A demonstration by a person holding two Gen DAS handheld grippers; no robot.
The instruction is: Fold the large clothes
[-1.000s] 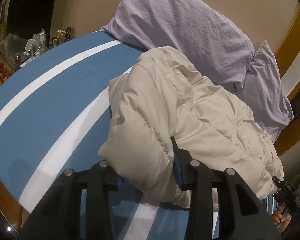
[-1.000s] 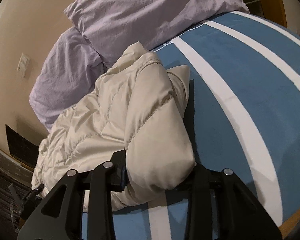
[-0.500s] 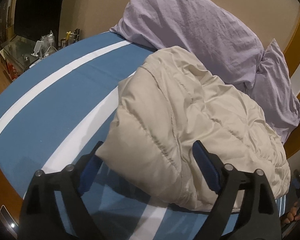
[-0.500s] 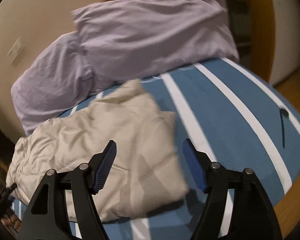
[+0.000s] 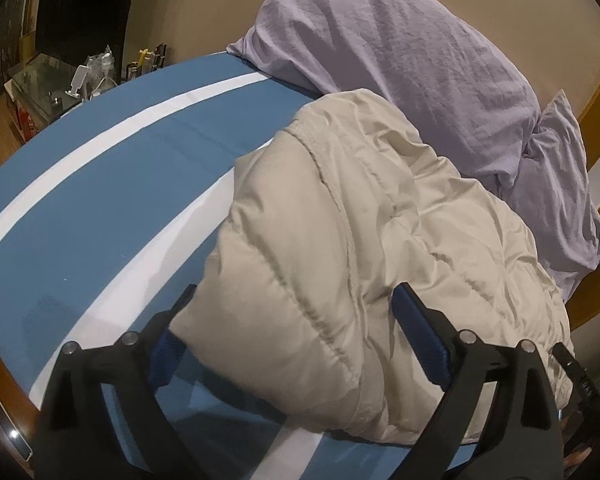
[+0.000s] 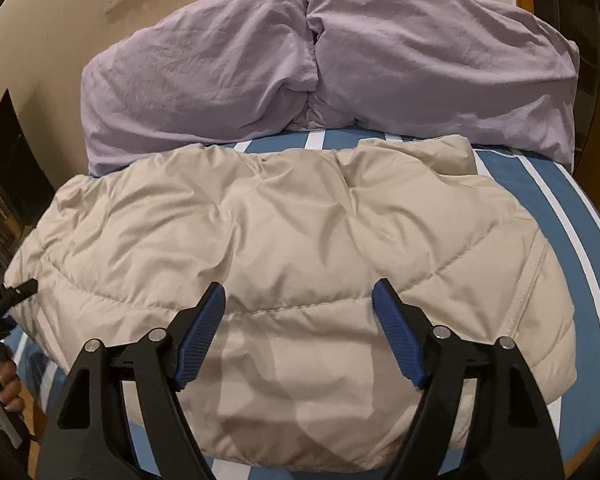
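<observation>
A cream puffer jacket (image 5: 352, 240) lies folded in a thick bundle on the blue bed sheet with white stripes (image 5: 112, 184). It also shows in the right wrist view (image 6: 292, 232), spread wide across the bed. My left gripper (image 5: 296, 320) is open, its jaws either side of the jacket's near end, holding nothing. My right gripper (image 6: 300, 320) is open and empty, hovering over the jacket's near edge. The other gripper's tip (image 6: 16, 292) shows at the far left of the right wrist view.
Two lilac pillows (image 6: 324, 60) lean against the wall behind the jacket; they also show in the left wrist view (image 5: 412, 60). A glass side table with small items (image 5: 72, 84) stands past the bed's far left. A wooden bed frame (image 5: 596, 288) runs along the edge.
Both grippers have opened and let go of the jacket, which now lies on the bed. The right gripper has pulled back and swung round to face the pillows.
</observation>
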